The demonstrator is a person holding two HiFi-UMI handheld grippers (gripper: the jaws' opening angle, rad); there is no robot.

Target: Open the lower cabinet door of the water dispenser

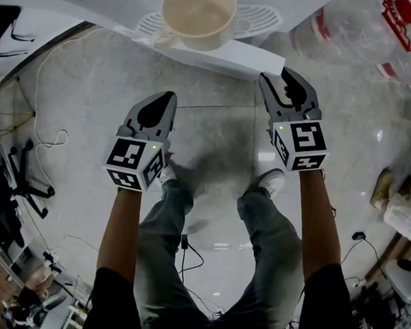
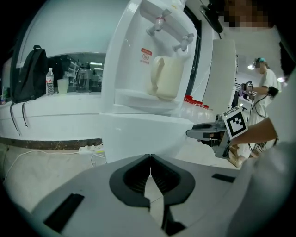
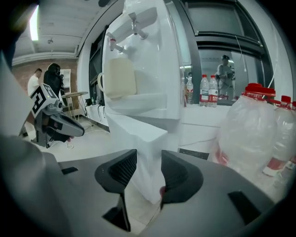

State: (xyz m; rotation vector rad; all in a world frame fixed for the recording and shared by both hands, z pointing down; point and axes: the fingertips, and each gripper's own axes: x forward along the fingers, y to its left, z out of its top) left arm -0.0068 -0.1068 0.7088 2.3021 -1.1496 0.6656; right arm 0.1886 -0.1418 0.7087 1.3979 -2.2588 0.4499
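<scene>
The white water dispenser (image 2: 152, 51) stands ahead, and its lower cabinet (image 2: 138, 134) juts forward under the drip tray. The cabinet's top front edge (image 1: 225, 55) shows in the head view. My right gripper (image 1: 279, 76) is at the cabinet's right front corner (image 3: 155, 139). Its jaws (image 3: 149, 173) stand apart with that white corner edge in the gap, and I see no pad pressing on it. My left gripper (image 1: 166, 98) hangs shut and empty, short of the cabinet's left side, its fingertips (image 2: 150, 162) meeting. I cannot tell whether the door is ajar.
A cream mug (image 1: 198, 15) sits on the drip tray under the taps. Large water bottles (image 3: 252, 134) stand to the right of the dispenser. Cables (image 1: 40, 110) trail on the floor at left. A black backpack (image 2: 30, 74) rests on a counter, and a person (image 2: 264, 83) stands far right.
</scene>
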